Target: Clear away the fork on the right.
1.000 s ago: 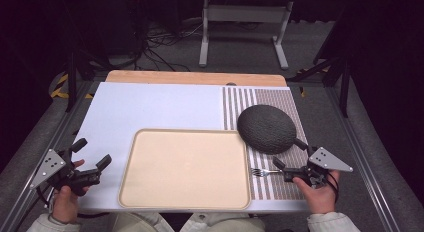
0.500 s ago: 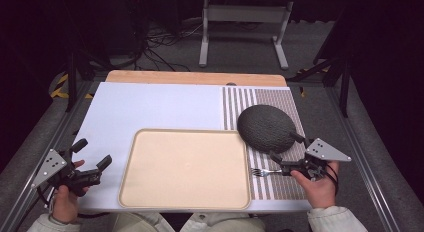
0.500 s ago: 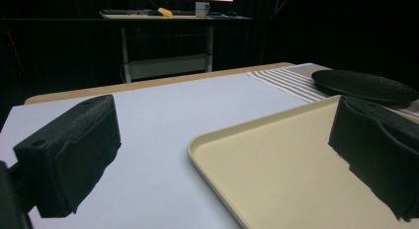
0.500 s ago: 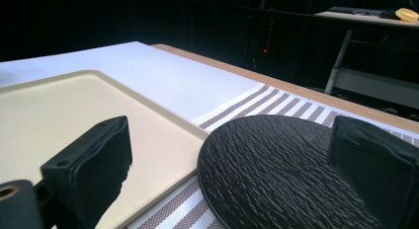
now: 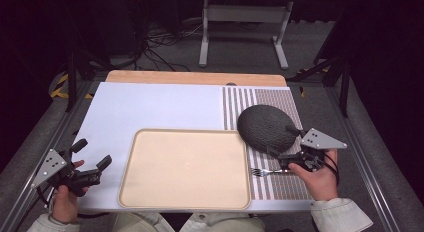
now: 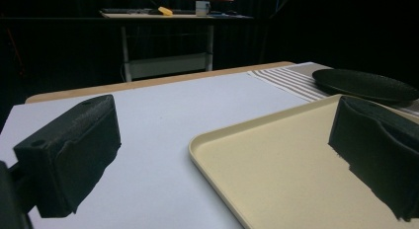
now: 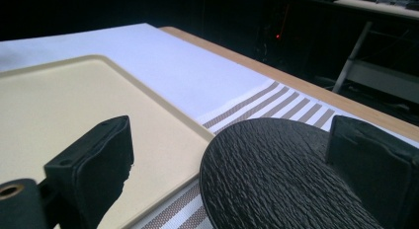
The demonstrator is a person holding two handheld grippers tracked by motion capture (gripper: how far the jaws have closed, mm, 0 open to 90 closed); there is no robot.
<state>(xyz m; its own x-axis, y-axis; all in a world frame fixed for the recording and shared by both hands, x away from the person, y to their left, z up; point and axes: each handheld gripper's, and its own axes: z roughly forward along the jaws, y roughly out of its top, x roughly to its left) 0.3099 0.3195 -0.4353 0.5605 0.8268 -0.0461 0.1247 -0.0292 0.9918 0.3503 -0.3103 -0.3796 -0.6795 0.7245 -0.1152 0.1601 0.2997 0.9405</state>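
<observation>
A dark textured plate lies on the striped mat at the right. My right gripper is open, its jaws spread around the plate's near right edge without touching it. A metal fork lies on the mat just in front of the plate, beside the right hand. A beige tray with nothing on it sits at the front centre. My left gripper is open, low over the white mat left of the tray, with nothing between its fingers.
A wooden table edge runs along the back of the mats. Metal rails border the table on both sides. Beyond it are a stand's legs and cables on a dark floor.
My right gripper has moved forward and a little left, from beside the fork to the plate's edge. The left gripper, tray, plate and fork have stayed put.
</observation>
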